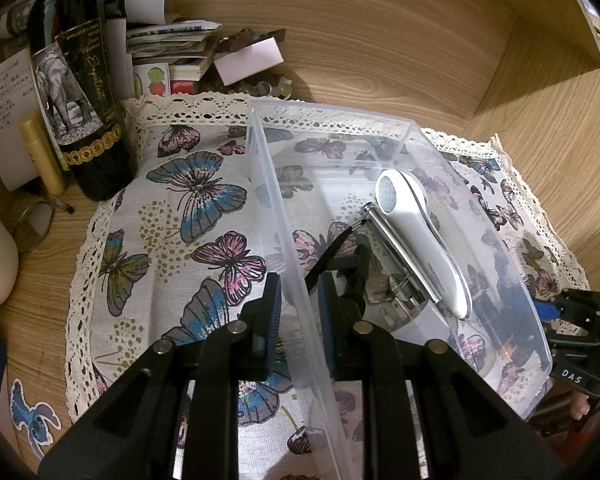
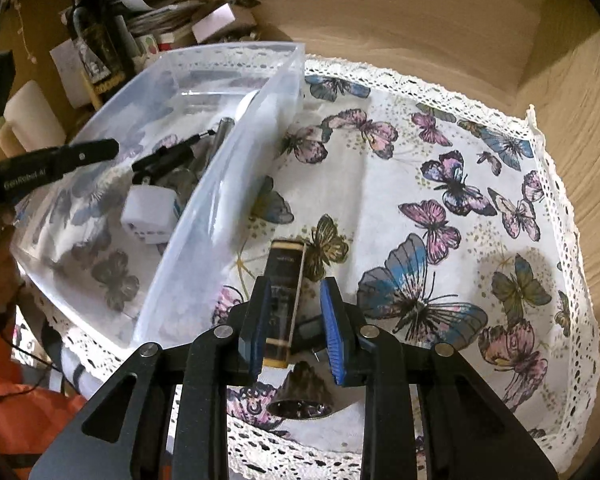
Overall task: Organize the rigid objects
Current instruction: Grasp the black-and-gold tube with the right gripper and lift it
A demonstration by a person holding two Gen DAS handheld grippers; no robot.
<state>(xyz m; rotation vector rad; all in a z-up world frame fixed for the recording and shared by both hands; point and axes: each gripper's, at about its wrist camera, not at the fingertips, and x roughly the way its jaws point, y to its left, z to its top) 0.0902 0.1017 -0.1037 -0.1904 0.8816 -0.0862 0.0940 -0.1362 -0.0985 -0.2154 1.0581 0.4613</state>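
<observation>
A clear plastic bin (image 1: pixel 396 120) (image 2: pixel 236 184) stands on the butterfly cloth (image 1: pixel 188 216) (image 2: pixel 440 208). It holds a white shower head (image 1: pixel 416 232), a white plug adapter (image 2: pixel 150 210) and black and metal pieces. My left gripper (image 1: pixel 298 304) straddles the bin's left wall, one finger outside and one inside, with gaps to the wall. My right gripper (image 2: pixel 294 320) is open around a dark flat box with gold ends (image 2: pixel 282 300) lying on the cloth beside the bin. A small brass bell (image 2: pixel 302 394) lies under the gripper.
A dark wine bottle (image 1: pixel 76 92), a gold tube (image 1: pixel 44 156), a stack of papers and boxes (image 1: pixel 172 48) and glasses (image 1: pixel 34 224) crowd the far left of the wooden desk (image 1: pixel 380 40). A wooden shelf wall (image 1: pixel 560 100) rises on the right.
</observation>
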